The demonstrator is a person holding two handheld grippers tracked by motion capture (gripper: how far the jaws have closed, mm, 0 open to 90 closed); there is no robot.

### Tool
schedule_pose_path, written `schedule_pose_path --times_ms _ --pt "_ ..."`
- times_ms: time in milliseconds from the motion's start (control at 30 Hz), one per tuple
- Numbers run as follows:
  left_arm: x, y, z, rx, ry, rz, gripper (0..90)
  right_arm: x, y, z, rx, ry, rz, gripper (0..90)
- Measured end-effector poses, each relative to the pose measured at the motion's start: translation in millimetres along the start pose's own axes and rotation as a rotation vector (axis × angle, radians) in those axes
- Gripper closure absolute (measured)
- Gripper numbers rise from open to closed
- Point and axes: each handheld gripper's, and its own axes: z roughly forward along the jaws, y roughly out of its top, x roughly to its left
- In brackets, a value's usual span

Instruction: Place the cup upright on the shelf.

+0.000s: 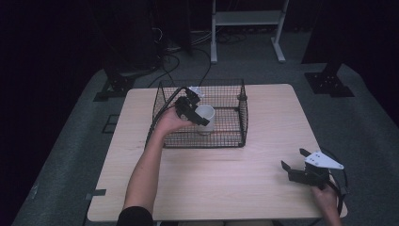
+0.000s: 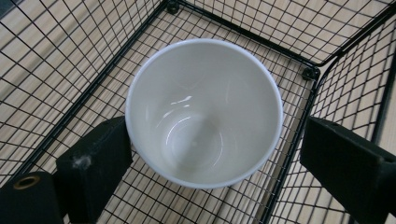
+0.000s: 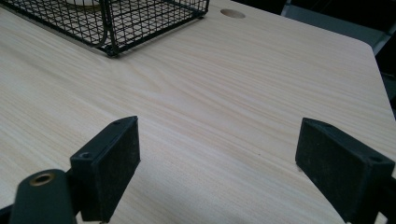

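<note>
Left gripper view looks down into the white cup (image 2: 204, 112), which stands upright inside my wire basket (image 2: 56, 60) on the table (image 1: 226, 188). My left gripper (image 2: 215, 158) has its jaws spread, the cup between them, one jaw beside its rim, the other apart. My right gripper (image 1: 301, 167) hovers wide open, holding nothing, well apart.

A plain white cup (image 1: 205, 117) stands upright and empty on the floor of the black wire basket (image 1: 242, 113), near its front wall, left of the middle.
</note>
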Motion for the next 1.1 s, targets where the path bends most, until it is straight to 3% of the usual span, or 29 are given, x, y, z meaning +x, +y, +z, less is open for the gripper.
schedule_pose_path --times_ms 133,800,1100 --pt "-0.7 -0.8 -5.1 -0.01 0.027 -0.001 8.4 0.0 0.1 0.1 0.001 0.0 0.0 13.1" --pt "-8.8 -8.2 -27.6 -0.053 0.07 -0.006 8.3 -0.1 0.1 0.2 0.002 0.001 0.001 13.1" --pt "-17.7 -7.6 -42.0 -0.065 0.086 0.018 8.3 -0.1 0.1 0.3 0.003 0.001 0.0 13.1"
